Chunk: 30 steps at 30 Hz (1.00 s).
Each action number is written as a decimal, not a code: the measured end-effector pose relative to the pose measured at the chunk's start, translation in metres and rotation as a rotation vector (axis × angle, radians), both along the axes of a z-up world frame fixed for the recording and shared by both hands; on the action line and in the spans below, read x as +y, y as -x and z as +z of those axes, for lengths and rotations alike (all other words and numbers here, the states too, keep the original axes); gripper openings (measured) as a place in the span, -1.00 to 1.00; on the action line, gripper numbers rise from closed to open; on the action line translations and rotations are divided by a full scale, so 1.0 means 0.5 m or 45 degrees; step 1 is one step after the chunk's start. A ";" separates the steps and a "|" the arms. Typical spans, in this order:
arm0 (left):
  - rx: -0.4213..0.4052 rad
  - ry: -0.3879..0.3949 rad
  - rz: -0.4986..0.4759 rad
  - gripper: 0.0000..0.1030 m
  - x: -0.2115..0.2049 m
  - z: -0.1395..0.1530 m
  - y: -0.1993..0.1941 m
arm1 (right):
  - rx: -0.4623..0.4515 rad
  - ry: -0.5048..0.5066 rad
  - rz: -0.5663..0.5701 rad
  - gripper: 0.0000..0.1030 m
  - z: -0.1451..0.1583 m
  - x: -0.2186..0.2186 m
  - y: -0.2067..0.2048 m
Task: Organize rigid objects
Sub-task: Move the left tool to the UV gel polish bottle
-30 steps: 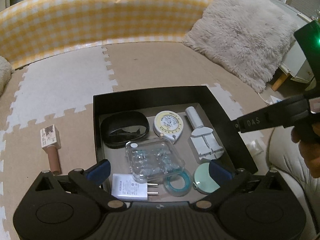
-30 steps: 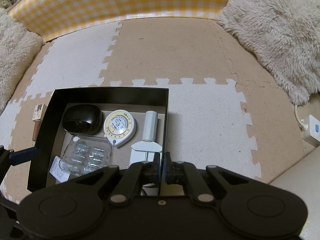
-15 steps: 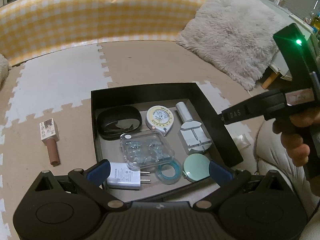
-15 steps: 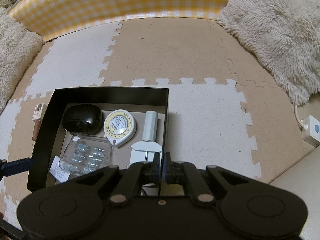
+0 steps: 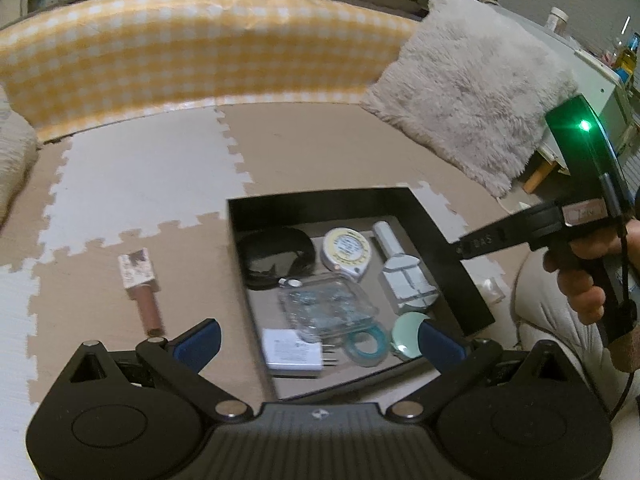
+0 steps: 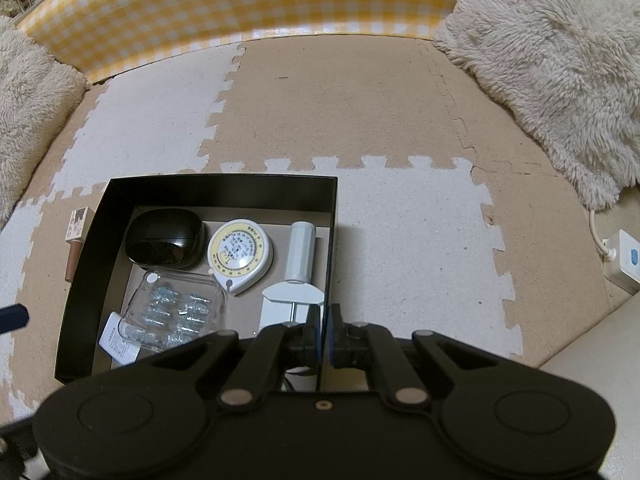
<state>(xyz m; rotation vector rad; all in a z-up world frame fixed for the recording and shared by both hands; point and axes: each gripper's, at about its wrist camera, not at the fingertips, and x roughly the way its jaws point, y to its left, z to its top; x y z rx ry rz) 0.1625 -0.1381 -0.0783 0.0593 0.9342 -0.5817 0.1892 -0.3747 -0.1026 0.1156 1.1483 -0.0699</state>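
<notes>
My left fingers (image 5: 318, 336), spread wide and empty, had drifted leftward off the black box (image 5: 448, 240) toward the boxed brown tube (image 5: 141, 284), the last piece lying on the floor mat beside the box's left wall. My right fingers (image 6: 325, 322) stayed pinched shut on the box's right wall.

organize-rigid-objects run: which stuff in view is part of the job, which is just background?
Job:
black box
black case
tape measure
clear blister pack
white charger
tape roll
round mirror
lip tube, outside box

Background:
fluffy cushion
gingham bolster
power strip
</notes>
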 end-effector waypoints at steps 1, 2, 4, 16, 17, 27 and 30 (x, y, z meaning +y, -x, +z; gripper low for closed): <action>-0.011 -0.009 0.013 1.00 0.006 0.002 -0.002 | 0.000 0.000 0.000 -0.93 0.000 0.000 0.000; -0.023 -0.021 0.026 1.00 0.012 0.003 -0.004 | 0.000 0.000 0.000 -0.93 0.000 0.000 0.000; -0.046 -0.039 0.051 1.00 0.027 0.004 -0.012 | 0.000 0.000 0.000 -0.93 0.000 0.000 0.000; -0.011 -0.049 0.326 0.82 0.152 -0.047 -0.093 | 0.000 -0.001 0.000 -0.93 0.000 0.002 0.000; -0.003 -0.049 0.347 0.57 0.161 -0.056 -0.099 | 0.000 0.000 0.001 -0.93 0.000 0.001 0.000; -0.030 0.011 0.377 -0.20 0.173 -0.141 -0.130 | 0.002 0.003 0.002 -0.93 0.000 0.003 -0.001; -0.042 0.007 0.374 -0.20 0.167 -0.157 -0.140 | 0.002 0.006 0.004 -0.93 0.001 0.002 0.000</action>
